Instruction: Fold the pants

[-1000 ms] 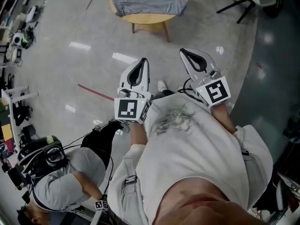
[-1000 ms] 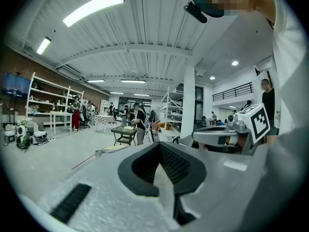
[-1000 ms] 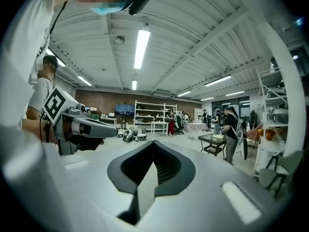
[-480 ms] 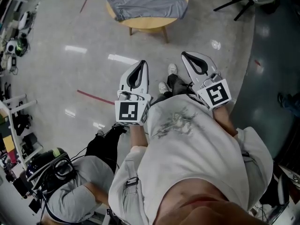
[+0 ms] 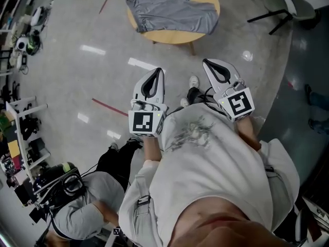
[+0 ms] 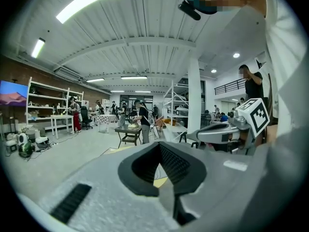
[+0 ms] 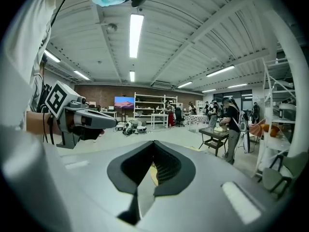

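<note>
Grey pants [image 5: 172,9] lie spread and rumpled on a round wooden table [image 5: 205,32] at the top of the head view. Both grippers are held out in front of the person's chest, well short of that table and above the bare floor. My left gripper [image 5: 156,72] is shut with nothing in it. My right gripper [image 5: 208,63] is shut and empty too. In the left gripper view the jaws [image 6: 158,146] meet, and the right gripper [image 6: 227,129] shows beside them. The right gripper view shows its closed jaws [image 7: 153,144] and the left gripper [image 7: 82,117].
A person in grey crouches at the lower left [image 5: 77,207] among black gear and cables. A black-legged chair [image 5: 277,6] stands at the top right, shelving [image 5: 20,112] along the left. Red tape [image 5: 110,107] marks the floor. People stand round a small dark table [image 7: 212,134] farther off.
The round table with the pants sits lower and nearer in the head view. Both grippers have been carried forward toward it, side by side, still shut.
</note>
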`<action>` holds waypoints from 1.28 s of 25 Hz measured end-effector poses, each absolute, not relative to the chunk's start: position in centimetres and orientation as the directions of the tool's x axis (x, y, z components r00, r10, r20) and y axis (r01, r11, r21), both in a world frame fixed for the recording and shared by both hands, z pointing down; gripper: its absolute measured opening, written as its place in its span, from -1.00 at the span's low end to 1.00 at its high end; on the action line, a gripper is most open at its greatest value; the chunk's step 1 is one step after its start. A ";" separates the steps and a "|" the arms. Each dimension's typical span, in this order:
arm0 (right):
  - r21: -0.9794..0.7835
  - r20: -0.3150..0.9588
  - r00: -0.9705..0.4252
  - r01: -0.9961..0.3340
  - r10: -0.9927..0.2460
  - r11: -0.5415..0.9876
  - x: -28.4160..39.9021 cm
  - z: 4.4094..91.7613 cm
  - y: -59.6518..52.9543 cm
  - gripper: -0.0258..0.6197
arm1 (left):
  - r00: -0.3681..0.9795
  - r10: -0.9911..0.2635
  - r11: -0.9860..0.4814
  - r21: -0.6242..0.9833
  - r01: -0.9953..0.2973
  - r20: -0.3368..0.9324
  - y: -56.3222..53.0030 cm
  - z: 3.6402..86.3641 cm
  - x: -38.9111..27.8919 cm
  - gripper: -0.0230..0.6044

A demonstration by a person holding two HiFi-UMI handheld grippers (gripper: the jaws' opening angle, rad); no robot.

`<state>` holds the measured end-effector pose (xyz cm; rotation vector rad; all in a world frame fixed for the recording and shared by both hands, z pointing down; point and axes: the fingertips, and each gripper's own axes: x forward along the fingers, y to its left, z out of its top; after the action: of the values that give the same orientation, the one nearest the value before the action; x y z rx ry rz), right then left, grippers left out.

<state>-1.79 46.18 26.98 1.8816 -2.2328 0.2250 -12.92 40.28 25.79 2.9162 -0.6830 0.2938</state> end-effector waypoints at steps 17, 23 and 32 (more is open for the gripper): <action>0.072 0.266 -0.215 -0.968 -0.940 0.242 5.6 27.4 39.9 -0.89 | 0.836 -0.476 -0.863 0.039 -0.504 0.273 34.2 27.0 -6.3 -0.91; 0.066 0.300 -0.215 -0.967 -0.929 0.245 6.2 28.5 37.5 -0.89 | 0.834 -0.471 -0.860 0.062 -0.507 0.288 31.6 28.2 -5.7 -0.91; 0.056 0.364 -0.151 -0.981 -0.919 0.183 7.0 31.1 32.3 -0.89 | 0.853 -0.413 -0.891 0.053 -0.451 0.318 25.8 30.7 -5.3 -0.91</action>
<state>7.02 32.31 31.09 1.8041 -2.1486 0.2781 -5.30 25.76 30.75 2.9022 -0.6798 0.4558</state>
